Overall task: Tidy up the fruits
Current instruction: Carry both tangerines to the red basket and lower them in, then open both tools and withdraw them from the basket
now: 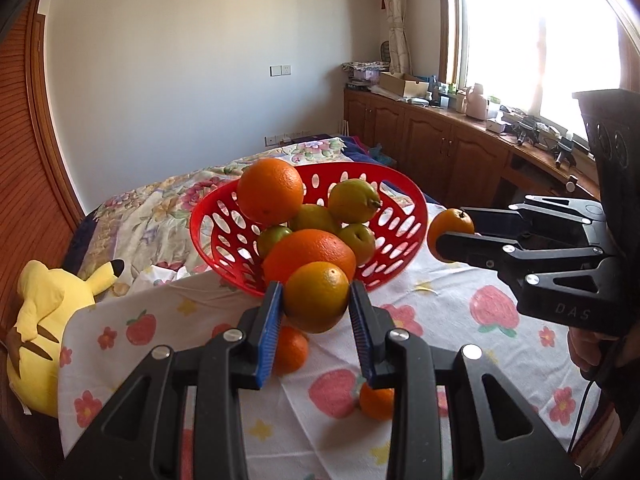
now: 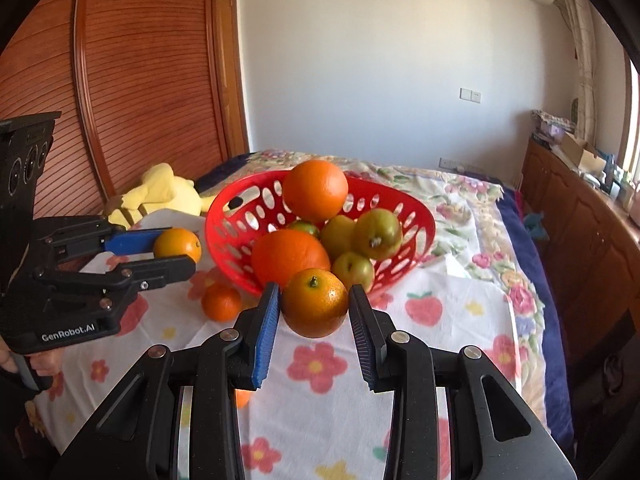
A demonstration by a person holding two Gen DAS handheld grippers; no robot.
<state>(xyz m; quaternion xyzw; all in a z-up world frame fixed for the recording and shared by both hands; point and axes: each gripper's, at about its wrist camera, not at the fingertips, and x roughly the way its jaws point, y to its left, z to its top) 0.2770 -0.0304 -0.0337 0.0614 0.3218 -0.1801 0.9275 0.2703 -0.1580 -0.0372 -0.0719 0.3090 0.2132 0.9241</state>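
A red perforated basket (image 1: pixel 224 216) (image 2: pixel 224 236) stands on the flowered cloth and holds two large oranges (image 1: pixel 270 190) (image 2: pixel 316 190) and several green pears (image 1: pixel 352 200) (image 2: pixel 376 234). My left gripper (image 1: pixel 316 304) is shut on a small orange (image 1: pixel 316 296) held above the cloth in front of the basket; it also shows in the right wrist view (image 2: pixel 176 256). My right gripper (image 2: pixel 314 306) is shut on another small orange (image 2: pixel 314 302), to the right of the basket in the left wrist view (image 1: pixel 456 234). Two small oranges (image 1: pixel 290 350) (image 1: pixel 376 402) lie on the cloth.
A yellow plush toy (image 1: pixel 48 312) (image 2: pixel 160 196) lies at the left of the bed. A wooden cabinet (image 1: pixel 440 140) with clutter runs under the window at the right. A wooden wardrobe door (image 2: pixel 140 80) stands at the left.
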